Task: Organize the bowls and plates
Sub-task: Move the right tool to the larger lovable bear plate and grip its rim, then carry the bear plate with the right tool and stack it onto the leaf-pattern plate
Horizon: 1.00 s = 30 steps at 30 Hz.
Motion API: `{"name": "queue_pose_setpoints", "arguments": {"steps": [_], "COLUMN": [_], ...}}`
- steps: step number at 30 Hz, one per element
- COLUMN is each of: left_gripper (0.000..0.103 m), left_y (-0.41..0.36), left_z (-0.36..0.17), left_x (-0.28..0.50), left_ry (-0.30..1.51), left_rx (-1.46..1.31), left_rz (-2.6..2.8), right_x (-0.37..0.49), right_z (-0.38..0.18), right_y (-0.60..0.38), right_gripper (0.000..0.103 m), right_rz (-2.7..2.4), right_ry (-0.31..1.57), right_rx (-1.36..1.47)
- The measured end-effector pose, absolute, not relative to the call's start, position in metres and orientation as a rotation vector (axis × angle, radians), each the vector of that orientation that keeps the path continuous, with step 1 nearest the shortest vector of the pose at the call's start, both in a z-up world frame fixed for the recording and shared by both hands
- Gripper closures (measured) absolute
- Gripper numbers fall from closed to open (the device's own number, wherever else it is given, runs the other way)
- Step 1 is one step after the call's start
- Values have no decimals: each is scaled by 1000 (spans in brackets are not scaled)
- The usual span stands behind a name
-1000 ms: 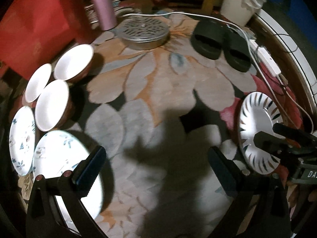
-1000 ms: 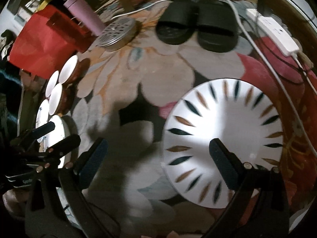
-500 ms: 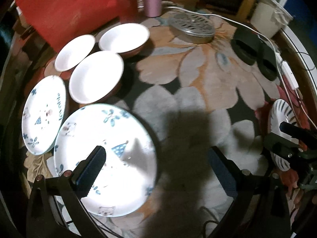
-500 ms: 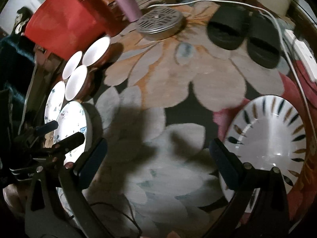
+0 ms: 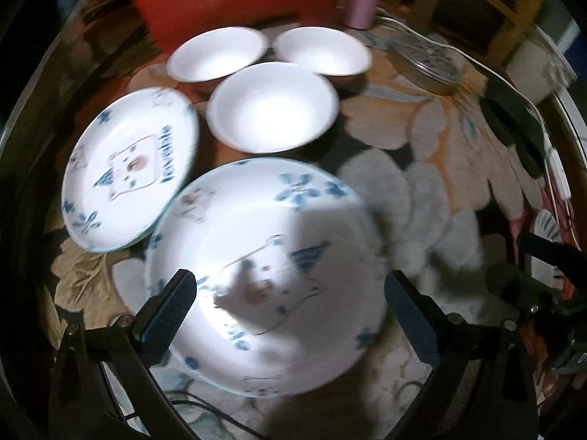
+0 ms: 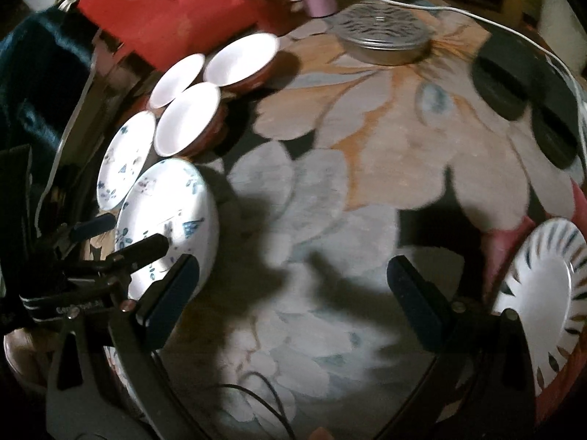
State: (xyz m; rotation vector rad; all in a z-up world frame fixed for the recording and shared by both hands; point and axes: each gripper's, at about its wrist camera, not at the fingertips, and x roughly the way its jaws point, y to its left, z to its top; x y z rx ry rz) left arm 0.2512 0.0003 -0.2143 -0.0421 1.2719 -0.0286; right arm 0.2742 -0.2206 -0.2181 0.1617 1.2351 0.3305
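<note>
The left tongs are held wide apart and empty above the large bear-print plate, and the right tongs are likewise wide and empty over bare floral rug; if the left tongs are closed carelessly on the rim, the plate could be tipped or knocked against the smaller bear-print plate, which appears, through motion blur, to overlap it. Three white bowls are counted in a cluster behind the two bear plates. One striped plate lies well apart on the right, making three plates.
</note>
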Motion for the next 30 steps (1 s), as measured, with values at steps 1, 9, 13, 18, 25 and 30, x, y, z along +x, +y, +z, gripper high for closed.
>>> {"name": "queue_pose_setpoints", "arguments": {"steps": [1, 9, 13, 18, 25, 30], "left_gripper": [1, 3, 13, 43, 75, 79], "left_y": [9, 68, 96, 109, 113, 110], "left_z": [-216, -232, -247, -267, -274, -273], "left_x": [249, 236, 233, 231, 234, 239], "left_ry": [1273, 1250, 1275, 1315, 1297, 1316], "left_rx": [-57, -149, -218, -258, -310, -328], "left_rz": [-12, 90, 134, 130, 33, 11], "right_x": [275, 296, 302, 308, 303, 301], "right_z": [-219, -243, -258, -277, -284, -284], "right_y": [-214, -162, -141, -129, -120, -122], "right_gripper": [0, 7, 23, 62, 86, 87], "right_rz": [343, 438, 466, 457, 494, 502], "right_ry": [1233, 1284, 1322, 1374, 1372, 1367], "right_rx": [149, 115, 72, 44, 0, 17]}}
